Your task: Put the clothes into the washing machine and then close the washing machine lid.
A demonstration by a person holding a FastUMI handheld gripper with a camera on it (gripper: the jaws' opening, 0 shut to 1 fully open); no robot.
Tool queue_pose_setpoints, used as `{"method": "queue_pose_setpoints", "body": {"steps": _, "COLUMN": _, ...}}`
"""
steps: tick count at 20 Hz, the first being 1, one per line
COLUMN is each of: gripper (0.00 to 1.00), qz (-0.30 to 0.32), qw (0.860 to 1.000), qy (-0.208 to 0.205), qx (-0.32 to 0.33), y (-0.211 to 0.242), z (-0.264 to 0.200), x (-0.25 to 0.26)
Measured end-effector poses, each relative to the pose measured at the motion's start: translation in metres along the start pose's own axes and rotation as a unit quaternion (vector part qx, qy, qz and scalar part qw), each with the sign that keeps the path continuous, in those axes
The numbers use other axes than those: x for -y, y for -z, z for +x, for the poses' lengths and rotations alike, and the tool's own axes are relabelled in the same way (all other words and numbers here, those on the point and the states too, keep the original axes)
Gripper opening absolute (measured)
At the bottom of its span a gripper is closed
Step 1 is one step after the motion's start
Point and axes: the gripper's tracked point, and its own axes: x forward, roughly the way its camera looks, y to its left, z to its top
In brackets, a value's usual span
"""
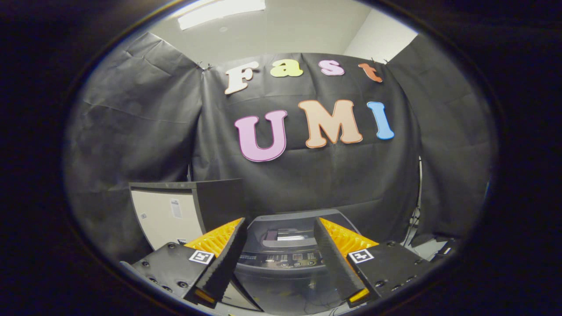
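Your tongs stand wide apart with nothing held between the fingers. Straight ahead of them, seen through the gap, sits the washing machine; its control panel with a row of buttons lies across the space between your fingertips, and the lid looks closed over the tub just beyond that panel. Off your left finger, farther back, stands a pale cabinet with a dark side. The black cloth wall hangs behind the machine. You cannot tell where the clothes are.
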Motion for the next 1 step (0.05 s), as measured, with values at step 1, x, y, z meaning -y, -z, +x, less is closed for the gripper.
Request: {"method": "queue_pose_setpoints", "body": {"steps": 1, "gripper": 0.95, "qz": 0.001, "qw": 1.0, "qy": -0.002, "qx": 0.001, "y": 0.0011, "z": -0.0013, "x": -0.0009}}
